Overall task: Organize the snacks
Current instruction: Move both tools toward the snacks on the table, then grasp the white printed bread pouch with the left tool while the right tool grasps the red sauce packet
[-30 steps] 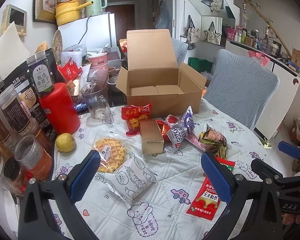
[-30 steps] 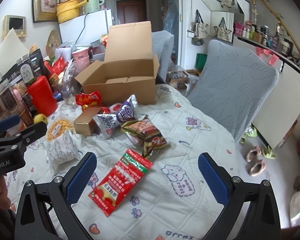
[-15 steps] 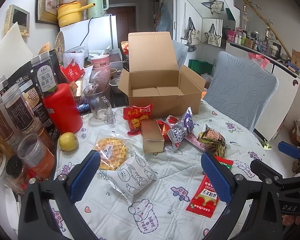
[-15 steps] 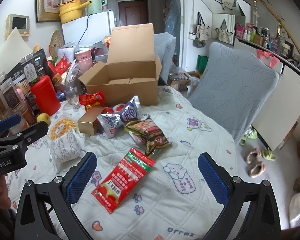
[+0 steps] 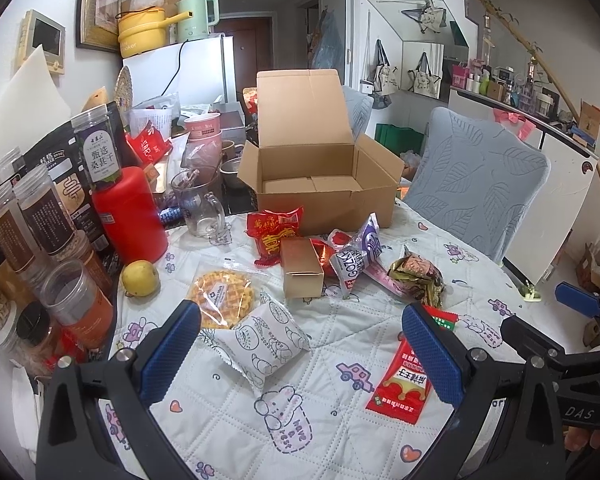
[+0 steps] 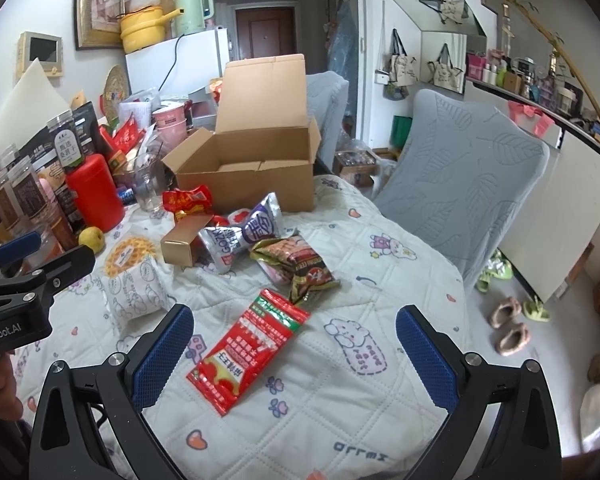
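Note:
An open, empty cardboard box [image 5: 320,192] [image 6: 248,172] stands at the back of the quilted table. Snacks lie in front of it: a red packet [image 5: 274,232], a gold box [image 5: 302,268], a silver-purple bag [image 5: 358,258], a brown-gold bag [image 5: 418,276], a waffle packet [image 5: 222,298], a white pillow pack [image 5: 266,344] and a flat red sachet [image 6: 252,344] [image 5: 404,380]. My left gripper [image 5: 300,356] is open, hovering just above the white pack. My right gripper [image 6: 294,358] is open above the red sachet.
Jars [image 5: 40,220], a red canister [image 5: 130,212], a glass mug [image 5: 198,204] and a lemon [image 5: 140,278] crowd the table's left side. A grey chair [image 6: 472,184] stands to the right. Slippers [image 6: 508,320] lie on the floor beyond the table edge.
Both views have drifted slightly; the snacks and box sit a little lower and further in frame. Both grippers stay open and nothing was picked up.

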